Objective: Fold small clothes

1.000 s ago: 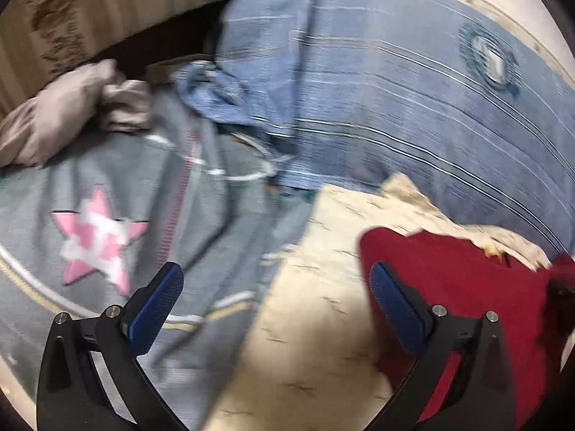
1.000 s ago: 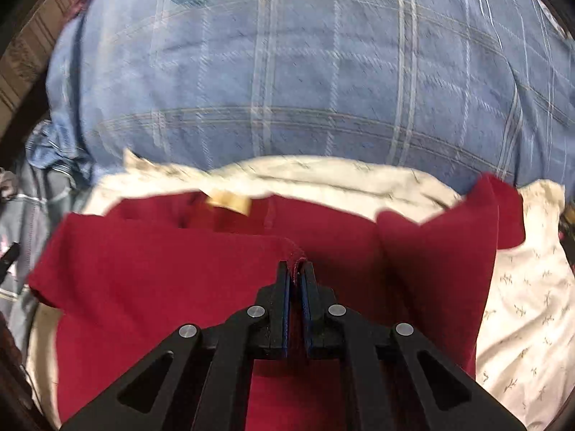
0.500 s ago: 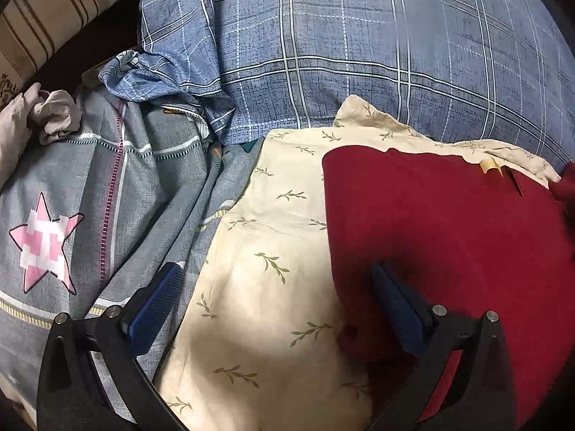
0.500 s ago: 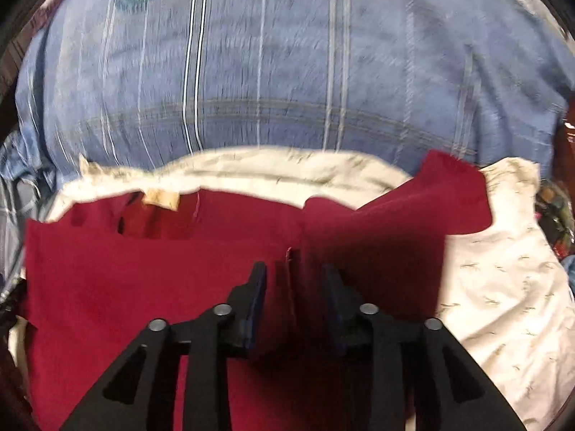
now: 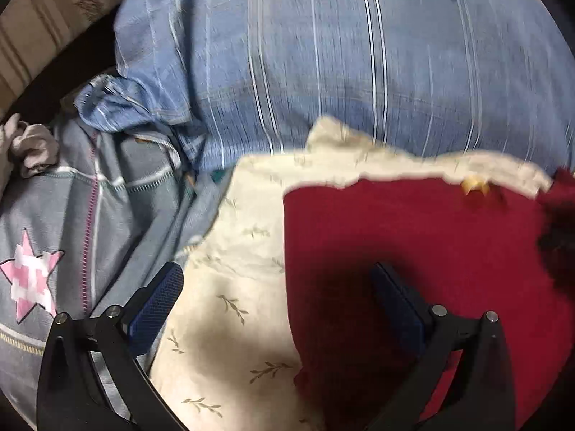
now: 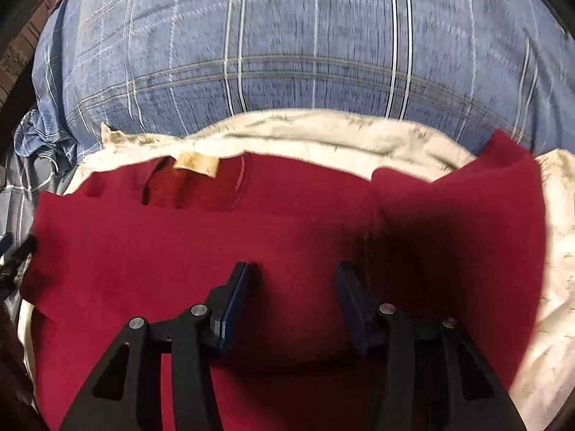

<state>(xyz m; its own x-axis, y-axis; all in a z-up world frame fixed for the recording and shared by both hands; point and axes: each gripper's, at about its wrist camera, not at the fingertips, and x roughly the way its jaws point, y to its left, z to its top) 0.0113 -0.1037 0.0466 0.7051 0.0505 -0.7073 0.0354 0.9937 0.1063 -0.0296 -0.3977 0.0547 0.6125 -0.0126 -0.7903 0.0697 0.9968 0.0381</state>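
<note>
One red shirt (image 6: pixel 287 237) lies on one cream cloth (image 6: pixel 323 133), collar toward one blue pillow (image 6: pixel 305 36). Left gripper (image 5: pixel 276 291), jaws apart, straddles the shirt's left edge. Right gripper (image 6: pixel 291 283), jaws apart and empty, hovers over its middle.

Your left gripper (image 5: pixel 276 287) is wide open, and nothing is between its two fingers. In the left wrist view its left finger reaches up from 7 o'clock and its right finger from 5 o'clock; both blue pads (image 5: pixel 158 301) face each other across a large gap. Your right gripper (image 6: pixel 291 287) is also open, but with a more narrow gap. Its fingers rise from 6 o'clock, and the space between them is free.
</note>
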